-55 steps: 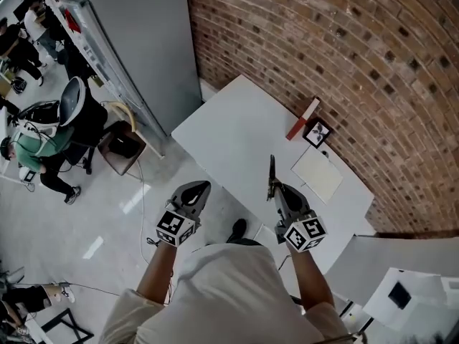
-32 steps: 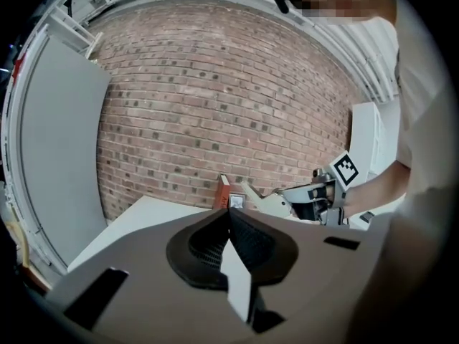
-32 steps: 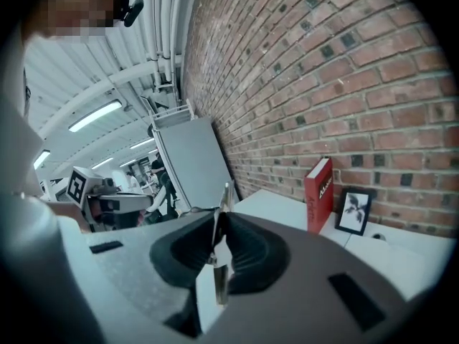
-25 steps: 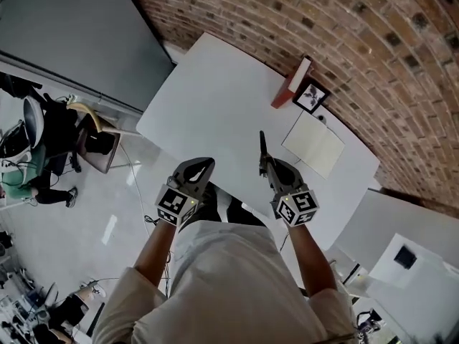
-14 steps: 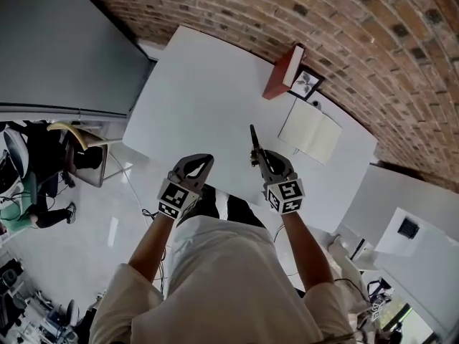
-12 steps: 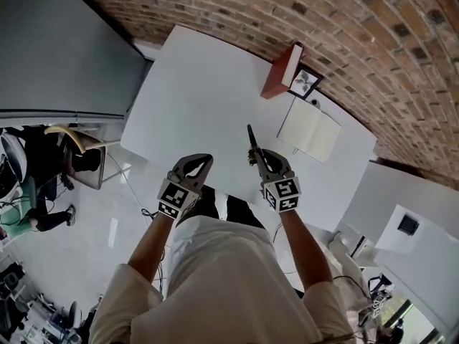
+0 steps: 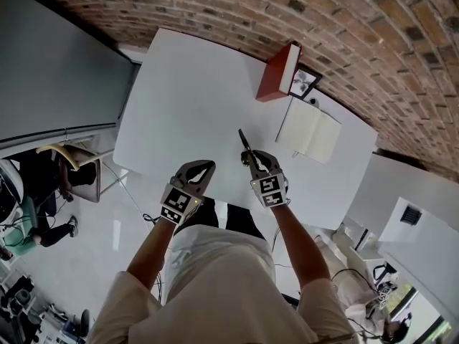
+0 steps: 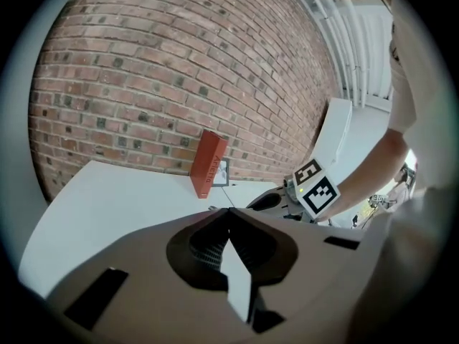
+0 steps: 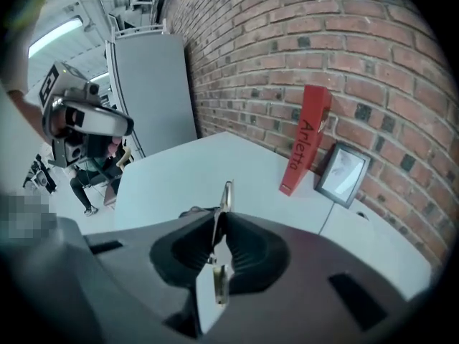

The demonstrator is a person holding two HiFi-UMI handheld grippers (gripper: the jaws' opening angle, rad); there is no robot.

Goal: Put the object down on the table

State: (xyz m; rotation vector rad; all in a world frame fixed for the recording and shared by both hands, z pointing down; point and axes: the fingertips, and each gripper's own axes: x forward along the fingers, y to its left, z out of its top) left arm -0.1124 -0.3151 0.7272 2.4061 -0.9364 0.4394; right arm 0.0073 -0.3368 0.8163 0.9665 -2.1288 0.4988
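One slim metal tool [image 7: 243, 142], pinched in the right claw [image 7: 250, 160] above the surface [image 7: 188, 90], awaits lowering; the left claw [image 7: 203, 168] is closed and empty.

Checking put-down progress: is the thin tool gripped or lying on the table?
Gripped. The right gripper has its jaws shut on the thin tool, its tip sticking out past them over the table.

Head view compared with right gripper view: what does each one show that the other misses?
Only the head view: the person's torso and the marker cube on the right gripper. Only the right gripper view: the jaws shut on the thin metal tool, up close, and the lettering on the red book. Both: tool, book, picture frame, white table, left gripper.
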